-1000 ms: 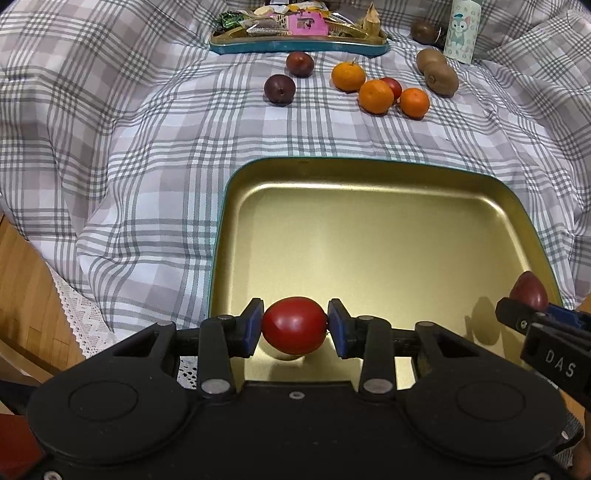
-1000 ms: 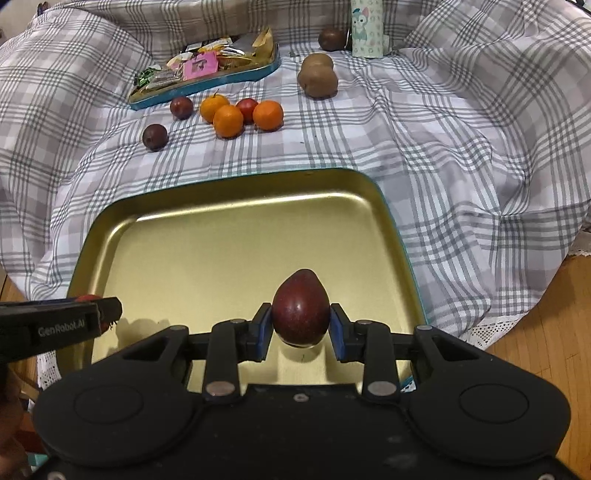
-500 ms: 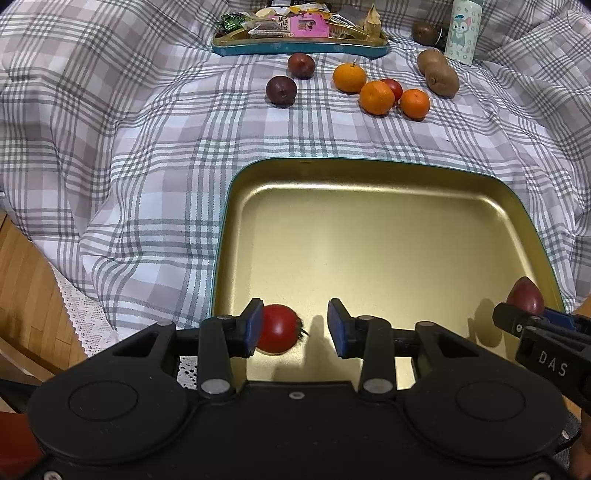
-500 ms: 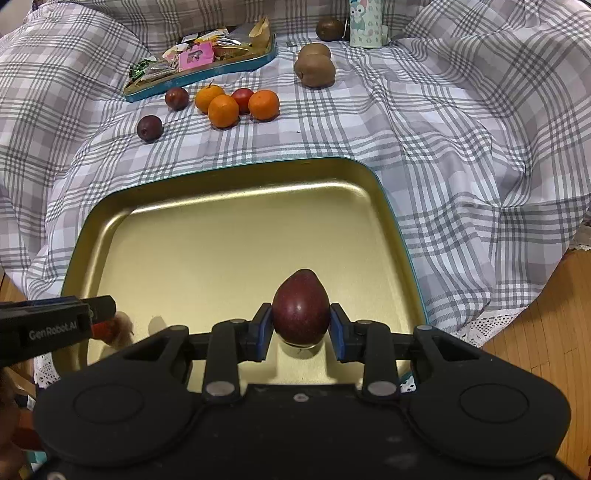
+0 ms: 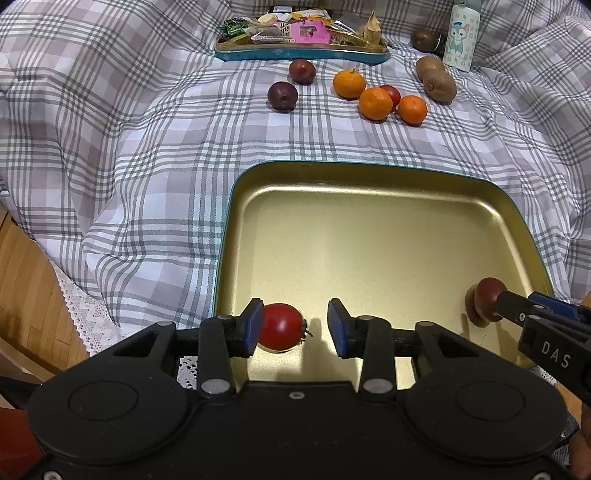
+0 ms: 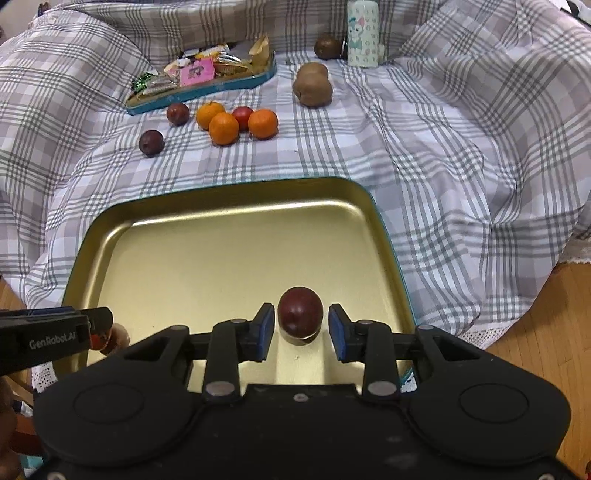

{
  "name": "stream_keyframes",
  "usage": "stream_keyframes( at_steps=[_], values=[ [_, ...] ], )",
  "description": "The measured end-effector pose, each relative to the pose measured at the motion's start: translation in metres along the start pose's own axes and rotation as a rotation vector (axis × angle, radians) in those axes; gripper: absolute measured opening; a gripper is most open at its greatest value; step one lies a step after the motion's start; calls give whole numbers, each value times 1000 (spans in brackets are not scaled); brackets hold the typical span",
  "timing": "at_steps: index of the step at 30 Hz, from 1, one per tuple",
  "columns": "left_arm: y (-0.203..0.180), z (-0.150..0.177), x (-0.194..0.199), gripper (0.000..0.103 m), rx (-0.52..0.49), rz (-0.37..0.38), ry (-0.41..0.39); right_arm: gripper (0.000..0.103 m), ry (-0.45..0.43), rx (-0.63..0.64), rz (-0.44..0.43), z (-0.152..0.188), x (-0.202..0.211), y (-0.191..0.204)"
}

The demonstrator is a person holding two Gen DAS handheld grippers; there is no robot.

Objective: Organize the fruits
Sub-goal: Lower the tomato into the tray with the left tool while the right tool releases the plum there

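Note:
A gold tray [image 5: 369, 167] lies on the checked cloth near me. A red tomato [image 5: 280, 326] rests on the tray's near left corner, beside the left pad of my open left gripper [image 5: 295, 328], with a clear gap to the right pad. In the right wrist view a dark red plum [image 6: 300, 314] sits on the tray [image 6: 221, 189] near its right side. My right gripper [image 6: 301, 331] stands open around it, with a small gap on each side. The same plum [image 5: 487, 300] shows at the tray's right edge in the left wrist view.
Farther back on the cloth lie three oranges [image 5: 375, 103] with a red fruit among them, two dark plums [image 5: 282, 96], kiwis [image 5: 439, 85], a teal snack tray [image 5: 301, 40] and a printed cup [image 5: 461, 35]. Wooden floor [image 5: 26, 288] shows past the cloth's edges.
My left gripper opened and the tomato dropped onto the tray by its left pad. My right gripper then opened, and the plum now sits on the tray between its pads.

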State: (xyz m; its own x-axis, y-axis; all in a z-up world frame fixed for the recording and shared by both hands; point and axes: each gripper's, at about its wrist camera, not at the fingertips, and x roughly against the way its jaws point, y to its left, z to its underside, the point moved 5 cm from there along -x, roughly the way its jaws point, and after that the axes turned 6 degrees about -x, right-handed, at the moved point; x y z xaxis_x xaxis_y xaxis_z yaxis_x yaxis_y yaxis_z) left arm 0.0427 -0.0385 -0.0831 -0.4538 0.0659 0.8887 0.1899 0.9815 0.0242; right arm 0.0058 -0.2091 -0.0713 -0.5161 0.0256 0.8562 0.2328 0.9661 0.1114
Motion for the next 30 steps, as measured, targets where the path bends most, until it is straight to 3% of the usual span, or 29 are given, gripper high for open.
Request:
stream_keyframes(
  at_steps=[12, 30],
  values=[
    [-1, -1, 9, 46, 0, -2, -51, 35, -40, -18, -17, 0, 7, -2],
    [0, -3, 16, 46, 6, -26, -96, 46, -129, -3, 10, -4, 22, 0]
  ],
)
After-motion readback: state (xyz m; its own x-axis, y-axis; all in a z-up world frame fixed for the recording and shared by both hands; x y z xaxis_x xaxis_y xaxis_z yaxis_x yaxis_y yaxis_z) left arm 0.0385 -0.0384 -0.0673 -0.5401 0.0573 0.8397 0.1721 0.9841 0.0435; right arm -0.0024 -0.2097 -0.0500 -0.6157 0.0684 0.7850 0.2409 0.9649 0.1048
